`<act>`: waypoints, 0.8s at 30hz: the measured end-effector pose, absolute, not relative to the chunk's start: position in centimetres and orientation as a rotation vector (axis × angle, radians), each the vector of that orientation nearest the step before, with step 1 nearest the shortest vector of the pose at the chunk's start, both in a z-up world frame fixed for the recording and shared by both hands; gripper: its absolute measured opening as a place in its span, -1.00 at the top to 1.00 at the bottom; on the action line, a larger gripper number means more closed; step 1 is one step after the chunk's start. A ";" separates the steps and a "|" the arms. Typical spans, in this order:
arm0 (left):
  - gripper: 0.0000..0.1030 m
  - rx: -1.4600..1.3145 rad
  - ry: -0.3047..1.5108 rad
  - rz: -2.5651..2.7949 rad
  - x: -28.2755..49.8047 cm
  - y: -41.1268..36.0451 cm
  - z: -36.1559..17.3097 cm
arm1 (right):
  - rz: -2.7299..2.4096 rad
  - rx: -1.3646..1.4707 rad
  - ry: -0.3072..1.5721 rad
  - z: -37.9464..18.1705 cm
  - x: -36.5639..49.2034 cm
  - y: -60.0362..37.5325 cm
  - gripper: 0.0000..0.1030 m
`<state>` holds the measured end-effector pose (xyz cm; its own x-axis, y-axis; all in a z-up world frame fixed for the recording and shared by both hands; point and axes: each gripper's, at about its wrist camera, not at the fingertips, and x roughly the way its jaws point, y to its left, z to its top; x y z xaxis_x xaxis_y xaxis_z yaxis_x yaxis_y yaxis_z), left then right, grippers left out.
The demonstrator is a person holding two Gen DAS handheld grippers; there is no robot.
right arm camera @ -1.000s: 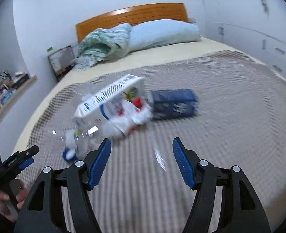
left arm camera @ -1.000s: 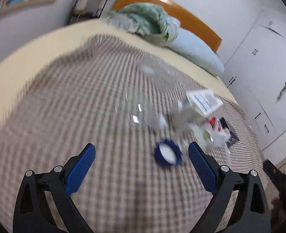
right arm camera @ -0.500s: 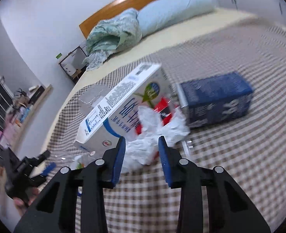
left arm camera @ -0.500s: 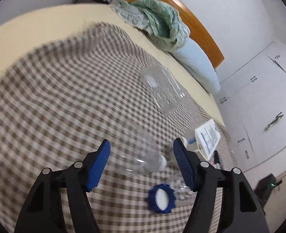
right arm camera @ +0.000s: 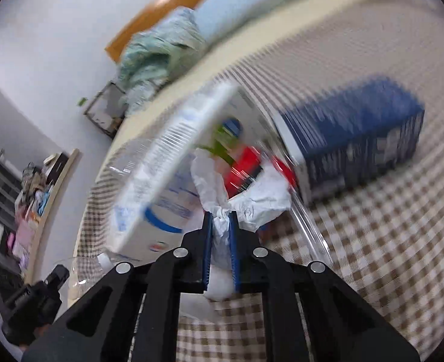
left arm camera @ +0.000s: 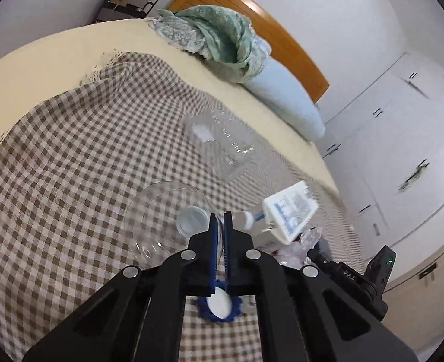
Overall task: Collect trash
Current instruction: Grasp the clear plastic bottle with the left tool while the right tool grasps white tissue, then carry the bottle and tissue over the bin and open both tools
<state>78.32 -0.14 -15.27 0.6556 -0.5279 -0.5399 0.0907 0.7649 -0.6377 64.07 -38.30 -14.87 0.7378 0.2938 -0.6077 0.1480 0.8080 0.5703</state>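
Observation:
On the checked bedspread [left arm camera: 71, 166] lies a clear plastic cup [left arm camera: 161, 220] on its side. My left gripper [left arm camera: 220, 220] is shut on the cup's thin rim. A blue lid with a white centre [left arm camera: 219, 303] lies under the jaws. Past the cup are a clear plastic tray [left arm camera: 225, 144] and a white carton [left arm camera: 288, 211]. My right gripper [right arm camera: 220, 215] is closing, its pads pressing on a crumpled white paper [right arm camera: 252, 202]. That paper sits between the white carton [right arm camera: 161, 181], a red wrapper [right arm camera: 246, 169] and a blue box [right arm camera: 357, 144].
A green blanket [left arm camera: 219, 36] and a pale blue pillow [left arm camera: 285, 102] lie by the wooden headboard [left arm camera: 252, 21]. White wardrobe doors [left arm camera: 403, 126] stand to the right. The left gripper's body [right arm camera: 35, 301] shows at the right view's lower left, near a cluttered shelf [right arm camera: 41, 193].
Both grippers went from wide open to closed. The left one moved onto the clear cup and took its rim. The right one came down to the trash pile and clamped the white paper.

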 end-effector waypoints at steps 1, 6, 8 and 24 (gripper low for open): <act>0.99 -0.612 0.773 -0.367 78.0 0.1 -14.9 | 0.093 0.615 0.722 -13.8 63.7 -38.1 0.80; 0.99 -0.599 0.720 -0.381 76.0 0.3 -13.3 | 0.085 0.512 0.607 -9.9 61.4 -37.5 0.80; 0.99 -0.593 0.715 -0.400 75.3 -0.1 -12.8 | 0.091 0.506 0.595 -9.2 60.4 -37.5 0.80; 0.99 -0.369 0.663 -0.734 56.9 -15.0 -1.2 | -0.086 0.423 0.551 -3.5 40.7 -45.7 0.80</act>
<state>56.89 -14.97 -1.16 0.5544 -0.7167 -0.4230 0.4942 0.6925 -0.5256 40.71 -45.66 -3.45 0.8507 0.0327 -0.5246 0.1908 0.9108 0.3662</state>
